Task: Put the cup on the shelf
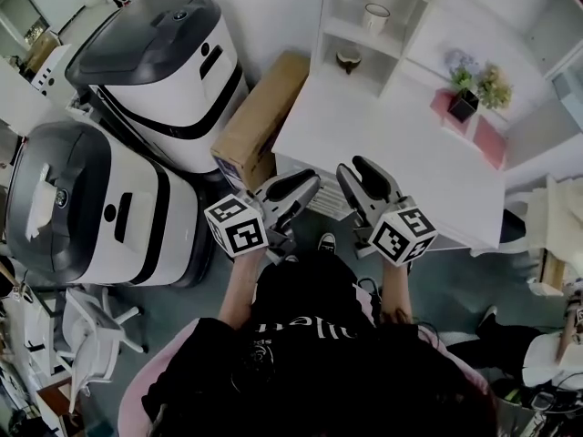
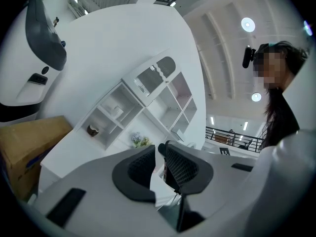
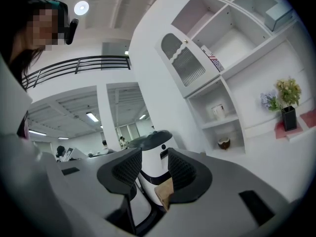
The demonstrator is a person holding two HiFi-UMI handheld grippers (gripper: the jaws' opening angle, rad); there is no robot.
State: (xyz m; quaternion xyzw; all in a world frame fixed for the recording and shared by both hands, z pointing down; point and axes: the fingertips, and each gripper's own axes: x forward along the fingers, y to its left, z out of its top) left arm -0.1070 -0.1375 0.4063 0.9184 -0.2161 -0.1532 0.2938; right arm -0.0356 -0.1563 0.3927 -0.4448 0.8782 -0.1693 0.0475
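Head view | cup [image 1: 376,16] on shelf [image 1: 329,21] | left tool [image 1: 308,186] closed (empty)

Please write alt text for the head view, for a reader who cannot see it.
A person in black holds the left tongs and the right tongs, both empty, in front of a white table. At the table's far side a white shelf holds a cup above a brown bowl-like thing; a cardboard box and two white machines stand at left.
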